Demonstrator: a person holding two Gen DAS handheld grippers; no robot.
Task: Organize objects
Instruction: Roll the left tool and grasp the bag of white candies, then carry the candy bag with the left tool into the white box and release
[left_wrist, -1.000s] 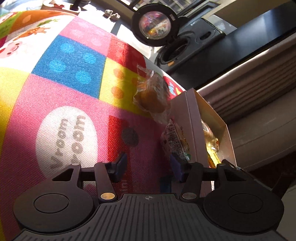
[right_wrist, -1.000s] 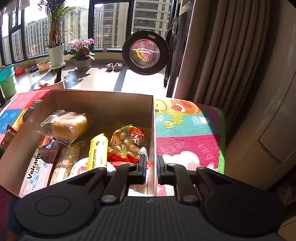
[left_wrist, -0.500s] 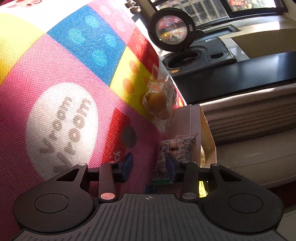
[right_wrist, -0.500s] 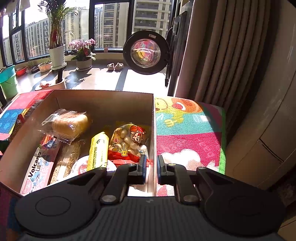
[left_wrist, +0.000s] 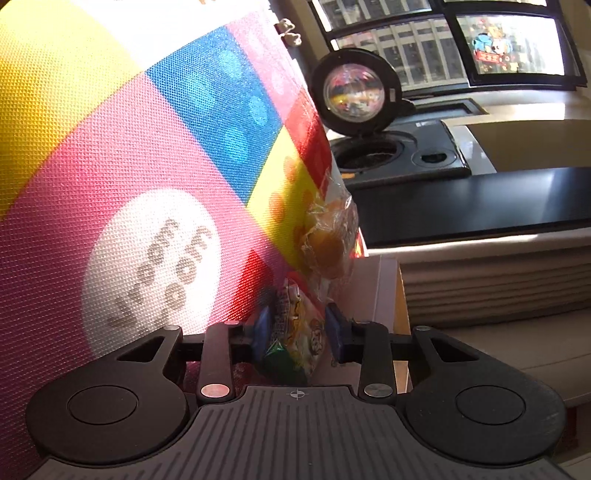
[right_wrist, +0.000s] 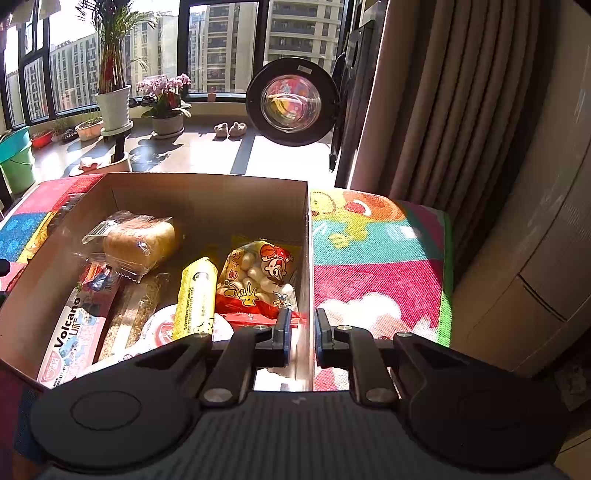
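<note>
An open cardboard box (right_wrist: 207, 199) sits on a colourful play mat (right_wrist: 376, 258). Inside lie a wrapped bun (right_wrist: 140, 240), a yellow tube pack (right_wrist: 195, 291), a red cartoon snack bag (right_wrist: 258, 280) and a pink Volcano box (right_wrist: 74, 339). My right gripper (right_wrist: 301, 336) is shut on the box's right wall. In the left wrist view, my left gripper (left_wrist: 297, 332) is shut on a small printed snack packet (left_wrist: 295, 328) on the mat (left_wrist: 129, 184), just outside the box (left_wrist: 388, 295). A second wrapped bun (left_wrist: 325, 243) lies on the mat beyond the packet.
A washing machine with its round door (right_wrist: 293, 103) open stands past the mat. Potted plants (right_wrist: 114, 99) and slippers (right_wrist: 231, 129) are by the windows. A curtain (right_wrist: 424, 110) and a beige cabinet (right_wrist: 535, 240) stand to the right.
The left gripper has rolled and moved in on the snack packet, and its fingers have narrowed onto it. The right gripper and the box have stayed put.
</note>
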